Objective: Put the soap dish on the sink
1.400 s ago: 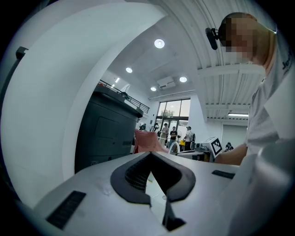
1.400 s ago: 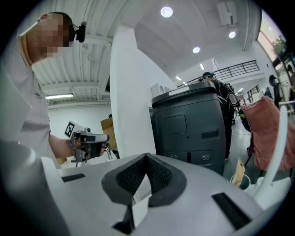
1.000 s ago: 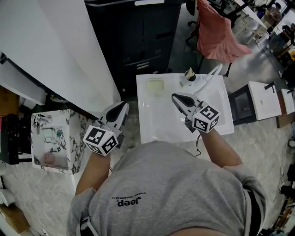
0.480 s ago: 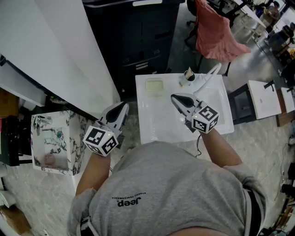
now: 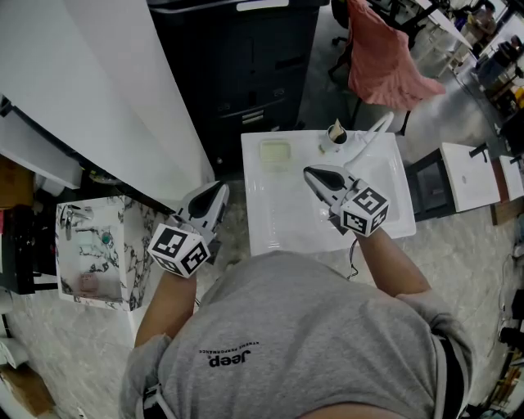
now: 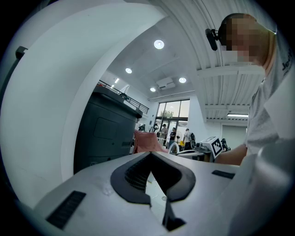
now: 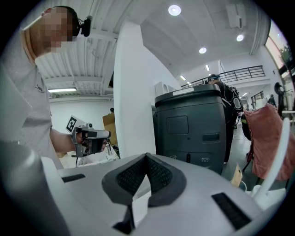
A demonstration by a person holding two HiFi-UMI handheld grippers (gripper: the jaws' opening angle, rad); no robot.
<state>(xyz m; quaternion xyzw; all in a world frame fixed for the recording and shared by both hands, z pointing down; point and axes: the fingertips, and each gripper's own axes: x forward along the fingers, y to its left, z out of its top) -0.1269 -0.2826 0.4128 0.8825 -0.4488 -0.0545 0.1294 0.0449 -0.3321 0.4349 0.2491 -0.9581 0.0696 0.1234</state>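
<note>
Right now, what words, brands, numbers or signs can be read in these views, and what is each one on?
"Jeep": on the person's grey T-shirt, upside down in the head view.
Small print line beside it: too small to read.
White label on the dark cabinet: too small to read.
Cubes on the left gripper and right gripper: square marker patterns, no letters.

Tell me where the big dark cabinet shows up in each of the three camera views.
Head view: the dark cabinet is at top centre, just behind the white sink.
Left gripper view: the dark cabinet is left of centre.
Right gripper view: the dark cabinet is centre right.
Shared landmark: the pink cloth on a chair, to the cabinet's right in every view.
</note>
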